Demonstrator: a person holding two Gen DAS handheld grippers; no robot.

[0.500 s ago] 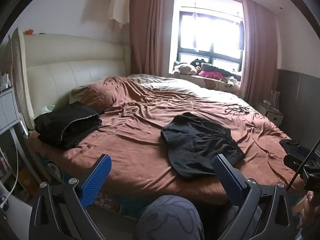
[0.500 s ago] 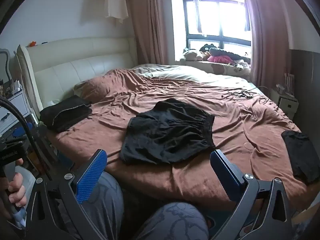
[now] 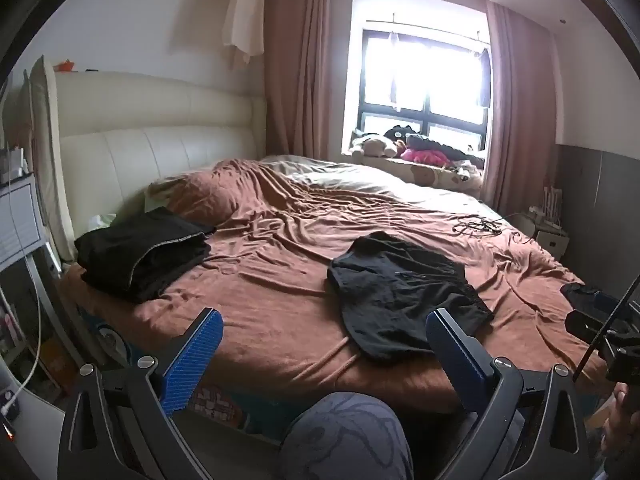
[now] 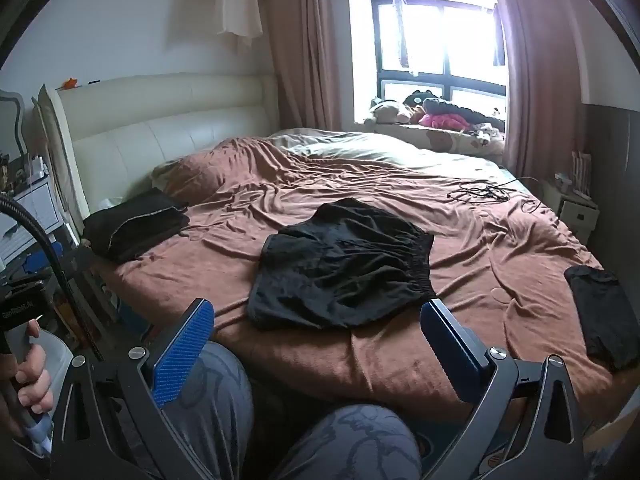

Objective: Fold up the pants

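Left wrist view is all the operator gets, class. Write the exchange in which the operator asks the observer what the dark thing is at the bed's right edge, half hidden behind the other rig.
Observer: It is a small black garment, lying flat on the bed, apart from the black shorts.
Operator: Is the right gripper holding anything?
Observer: No. The right gripper is open, with nothing between its fingers.
Operator: Who holds the left gripper?
Observer: A bare left hand is wrapped around its handle.
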